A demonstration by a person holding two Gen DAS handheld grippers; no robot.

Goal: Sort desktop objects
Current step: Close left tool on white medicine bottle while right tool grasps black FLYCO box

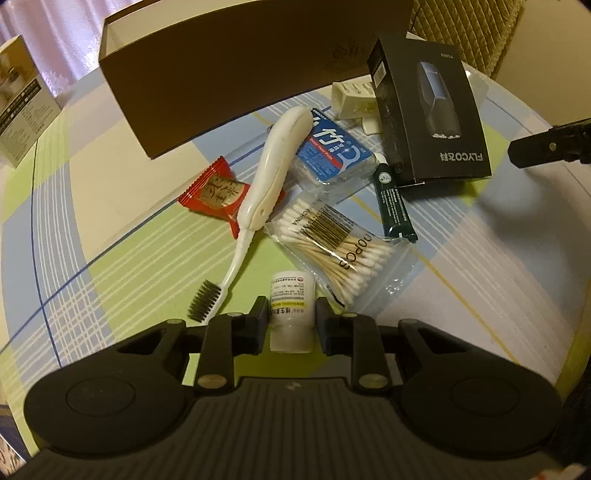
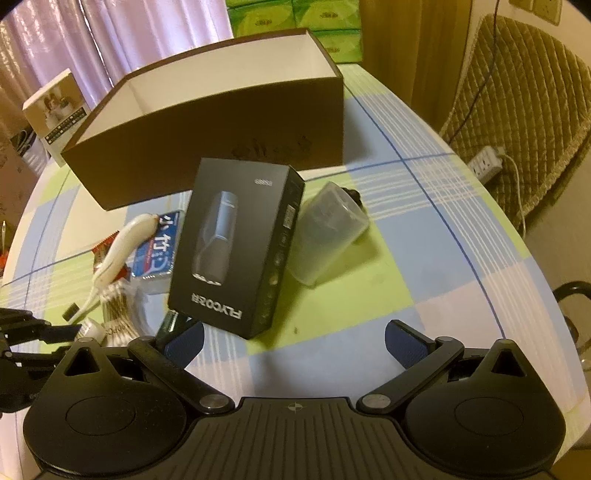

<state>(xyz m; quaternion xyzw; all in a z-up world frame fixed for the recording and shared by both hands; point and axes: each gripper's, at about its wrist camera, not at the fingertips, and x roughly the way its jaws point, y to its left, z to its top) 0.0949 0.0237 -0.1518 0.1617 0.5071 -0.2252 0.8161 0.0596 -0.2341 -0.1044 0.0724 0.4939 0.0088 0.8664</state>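
My left gripper (image 1: 291, 319) is shut on a small white pill bottle (image 1: 291, 295), low over the checked tablecloth. Just ahead lie a bag of cotton swabs (image 1: 332, 243), a white toothbrush (image 1: 273, 162), a red candy packet (image 1: 214, 192), a blue floss box (image 1: 332, 151) and a dark green tube (image 1: 393, 203). A black FLYCO box (image 2: 236, 243) lies in front of my right gripper (image 2: 293, 341), which is wide open and holds nothing. A clear plastic container (image 2: 328, 236) lies on its side beside that box. Behind everything stands an open brown box (image 2: 207, 147).
A white plastic piece (image 1: 354, 99) lies between the brown box and the FLYCO box. A small white carton (image 2: 55, 110) stands at the table's far left. Off the right edge are a quilted chair (image 2: 517, 110) and a power strip (image 2: 485, 162). Green tissue packs (image 2: 295, 22) sit behind.
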